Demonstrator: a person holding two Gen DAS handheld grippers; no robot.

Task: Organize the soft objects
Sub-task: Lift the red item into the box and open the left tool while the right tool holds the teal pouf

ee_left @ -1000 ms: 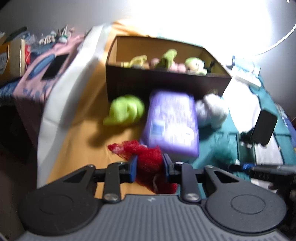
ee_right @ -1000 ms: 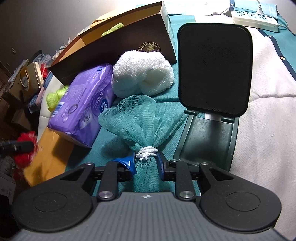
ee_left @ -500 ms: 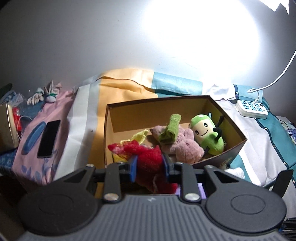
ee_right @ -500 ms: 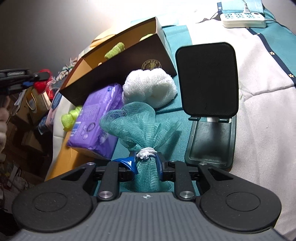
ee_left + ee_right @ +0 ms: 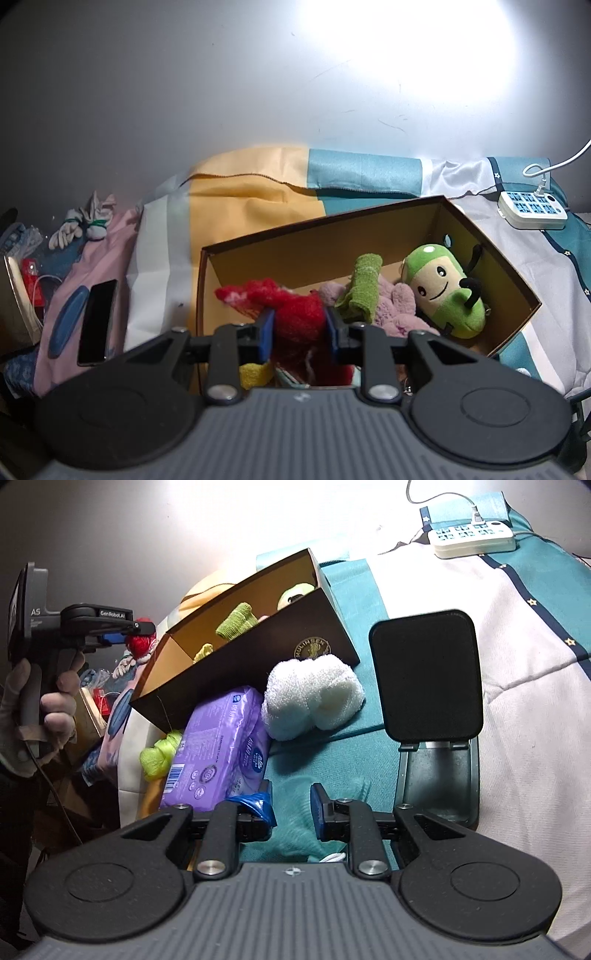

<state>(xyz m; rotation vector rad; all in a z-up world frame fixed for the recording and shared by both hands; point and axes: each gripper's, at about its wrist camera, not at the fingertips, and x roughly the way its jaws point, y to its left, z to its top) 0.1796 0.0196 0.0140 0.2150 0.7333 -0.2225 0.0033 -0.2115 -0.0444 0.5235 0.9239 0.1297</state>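
The left claw [image 5: 298,329] pinches the red mesh puff [image 5: 291,314] above the near left end of the cardboard box [image 5: 321,240], its jaws easing apart. The right claw [image 5: 291,810] grips the teal mesh puff [image 5: 295,834] over the bed [image 5: 517,686].

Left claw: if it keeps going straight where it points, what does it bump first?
The left claw, jaws opening with the red puff between them, points into the cardboard box. It would likely meet the box's inner back wall or floor first, beside the green rolled cloth; depth is hard to judge.
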